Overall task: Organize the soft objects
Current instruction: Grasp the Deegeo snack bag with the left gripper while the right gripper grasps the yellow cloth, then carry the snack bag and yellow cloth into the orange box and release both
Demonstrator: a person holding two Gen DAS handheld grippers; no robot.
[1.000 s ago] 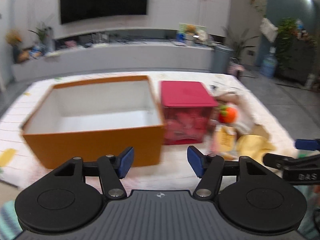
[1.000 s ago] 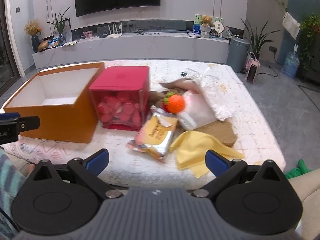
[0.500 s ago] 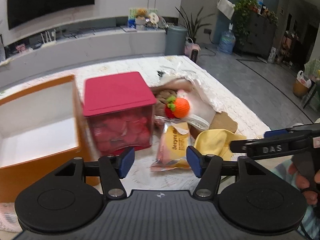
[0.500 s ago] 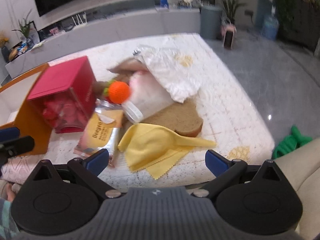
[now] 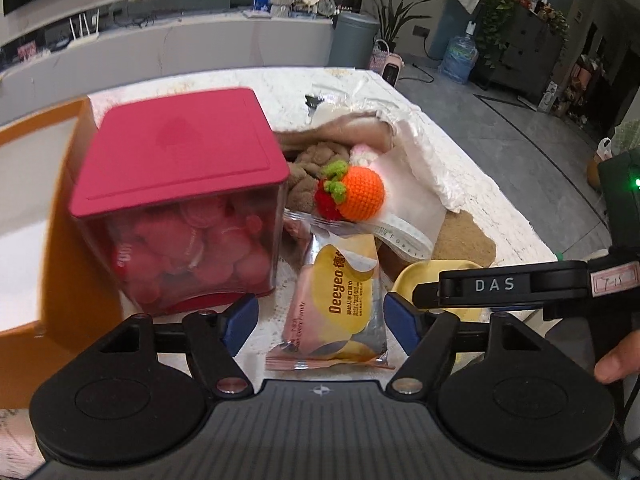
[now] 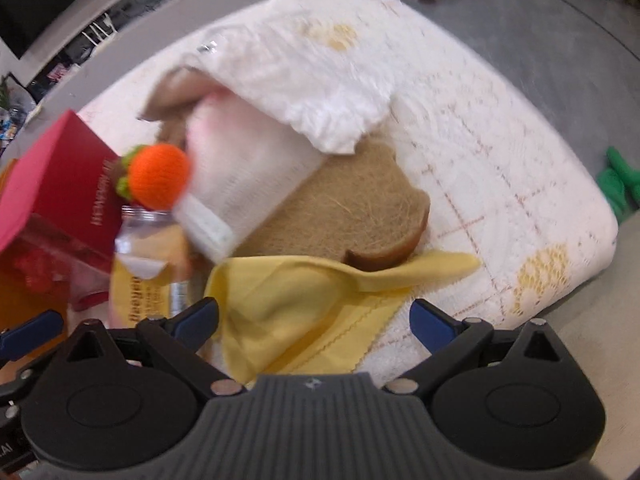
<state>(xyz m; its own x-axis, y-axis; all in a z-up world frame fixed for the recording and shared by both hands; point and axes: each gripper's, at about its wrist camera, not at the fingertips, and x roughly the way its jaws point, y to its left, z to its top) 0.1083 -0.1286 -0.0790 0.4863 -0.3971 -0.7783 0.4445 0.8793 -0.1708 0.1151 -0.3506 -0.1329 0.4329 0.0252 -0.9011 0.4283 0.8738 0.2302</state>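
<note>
A pile of soft things lies on the white-clothed table: a crocheted orange fruit [image 5: 360,190], a brown plush [image 5: 308,178], white fabric [image 6: 304,92], a bread-slice cushion [image 6: 352,208] and a yellow cloth [image 6: 296,308]. A Deeyeo snack packet [image 5: 340,300] lies in front. My left gripper [image 5: 320,322] hangs above the packet, its jaws opening with the packet's near end below the gap and the pads not pressing it. My right gripper [image 6: 314,322] stands wide open over the yellow cloth, not touching it. One right finger [image 5: 500,284] shows in the left wrist view.
An open orange box [image 5: 44,216] with a white inside stands at the left. A red-lidded clear cube [image 5: 180,200] of pink items sits beside it. The table's right edge drops to grey floor [image 6: 560,40], where a green toy [image 6: 618,184] lies.
Both grippers swung right and dipped toward the pile. The left went from facing the orange box to hovering over the packet with wider jaws. The right closed in on the yellow cloth.
</note>
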